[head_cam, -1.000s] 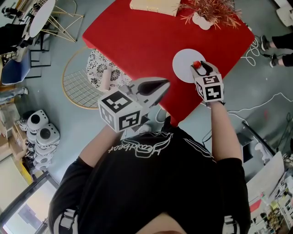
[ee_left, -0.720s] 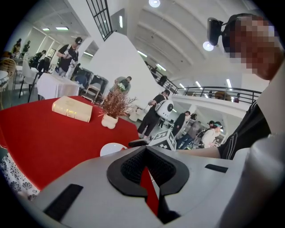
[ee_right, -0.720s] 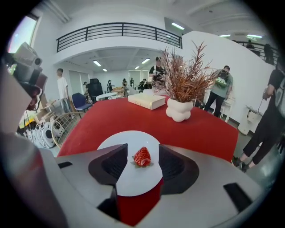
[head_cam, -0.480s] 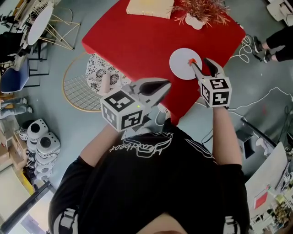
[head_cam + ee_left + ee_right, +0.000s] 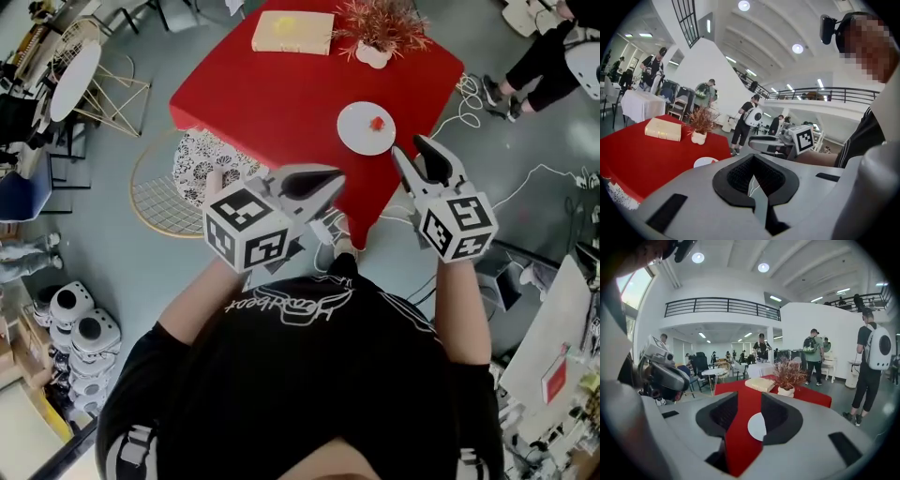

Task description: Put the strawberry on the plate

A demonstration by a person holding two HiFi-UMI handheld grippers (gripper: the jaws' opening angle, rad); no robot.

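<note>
Strawberry: The strawberry point(image 5: 377, 123) sits on the plate, a little right of the plate's middle. Nothing touches it.
Plate: The plate point(image 5: 358, 137) is round and white. It lies flat on the red table point(image 5: 272, 94).
Your right gripper: Your right gripper point(image 5: 410, 148) is just on your side of the plate, close to it but not touching it. Its jaws are apart and closing. There is nothing between them — in the right gripper view you only see the red table and the plate point(image 5: 757, 426) through the gap of the right gripper point(image 5: 743, 413).
Your left gripper: Your left gripper point(image 5: 333, 178) is to the left of the plate and nearer to you than the plate. Its jaws are pressed together with only a thin line between them, as the left gripper view shows point(image 5: 752, 180). It holds nothing.
Book: A pale yellow book point(image 5: 292, 33) lies on the table, past the plate and to its left, well apart from it.
Plant: A dry reddish plant point(image 5: 380, 23) in a small white pot stands on the table straight past the plate, at the far edge.
Wire frame: A round wire frame point(image 5: 159, 187) is on the floor, far to the left of the plate — off the table.
</note>
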